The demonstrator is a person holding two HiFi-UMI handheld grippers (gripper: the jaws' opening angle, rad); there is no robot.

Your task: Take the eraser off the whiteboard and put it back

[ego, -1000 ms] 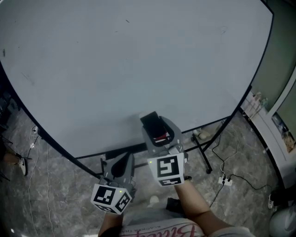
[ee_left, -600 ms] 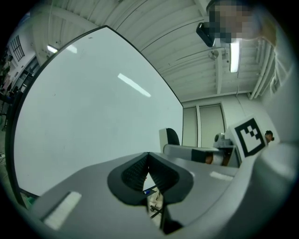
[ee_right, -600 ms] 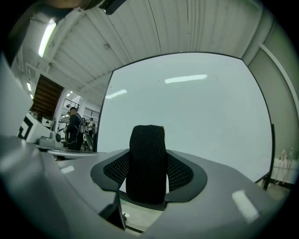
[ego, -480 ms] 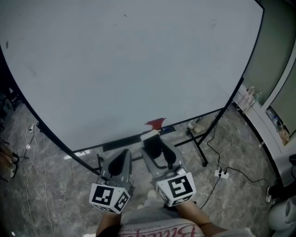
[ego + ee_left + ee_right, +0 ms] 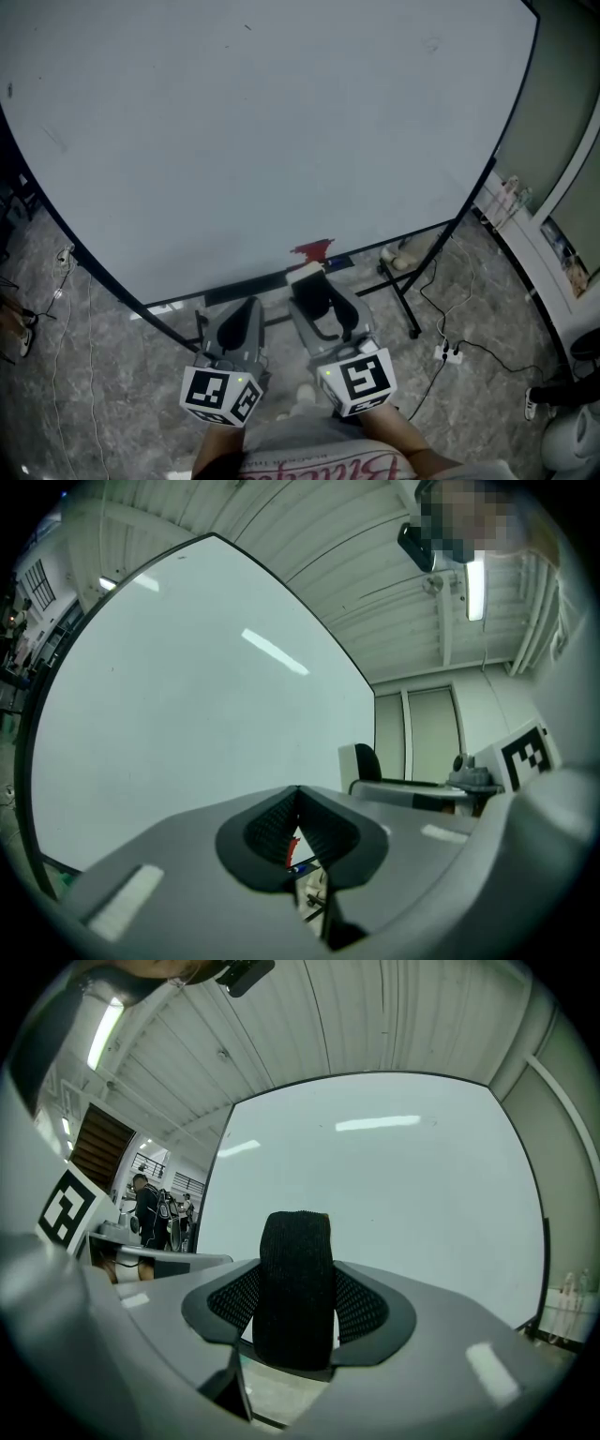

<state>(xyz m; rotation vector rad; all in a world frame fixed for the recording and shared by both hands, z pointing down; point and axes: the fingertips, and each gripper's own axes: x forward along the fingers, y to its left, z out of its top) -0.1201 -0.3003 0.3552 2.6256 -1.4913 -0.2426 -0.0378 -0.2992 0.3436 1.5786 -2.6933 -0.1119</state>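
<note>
The big whiteboard [image 5: 262,122] fills the head view, its face wiped and blank. My right gripper [image 5: 315,292] hangs just below the board's lower edge, shut on the eraser [image 5: 317,302]. The eraser's black felt [image 5: 294,1283] stands upright between the jaws in the right gripper view, and its pale end [image 5: 306,273] points at the board. A small red thing [image 5: 314,249] sits on the board's lower edge just beyond the eraser. My left gripper [image 5: 246,317] is beside the right one, lower and to the left, shut with nothing in it [image 5: 298,797].
The board's black stand legs [image 5: 405,305] reach out over the marbled floor. Cables and a white power strip [image 5: 448,352] lie at the right. A shelf with small items [image 5: 511,202] lines the right wall. People stand far off [image 5: 148,1211] in the right gripper view.
A second ago my right gripper was up against the board; it has drawn back and down with the eraser, uncovering the red thing. The left gripper has barely moved.
</note>
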